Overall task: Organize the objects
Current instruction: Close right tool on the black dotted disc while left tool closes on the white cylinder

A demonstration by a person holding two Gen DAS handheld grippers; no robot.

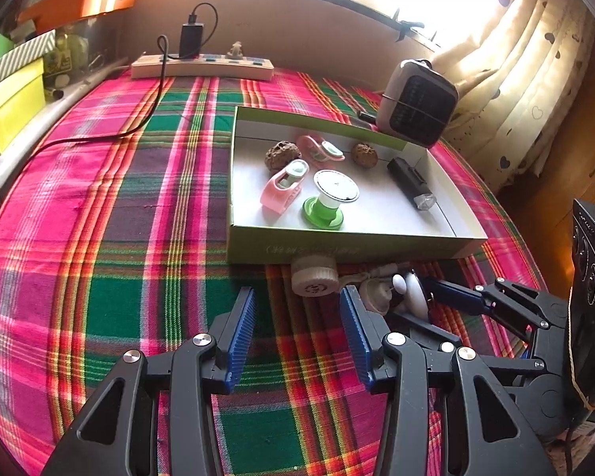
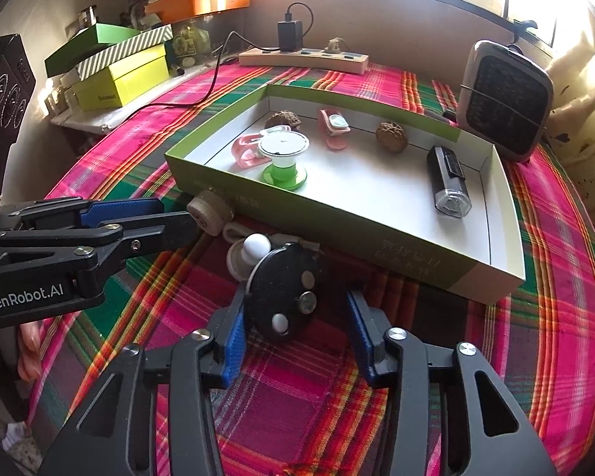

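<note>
Pink clips [image 2: 250, 150], walnuts [image 2: 391, 137] and a green spool [image 2: 283, 158] are kept in the box [image 2: 377, 226]; a black disc [image 2: 285, 293] is loosely bracketed by the right hand-held gripper [image 2: 297, 341], left hand-held gripper [image 1: 297, 337] released.

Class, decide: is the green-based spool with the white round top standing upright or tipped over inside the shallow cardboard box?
Upright. The green-based spool stands on its green flange on the cardboard box floor, white top facing up.

I can read "GenRobot.AI" in white on the black body of the left gripper [image 2: 154, 218], left of the open green box [image 2: 377, 234]. That box's near wall carries faint print I cannot make out; the yellow box [image 2: 119, 79] behind it bears a small illegible word.
</note>
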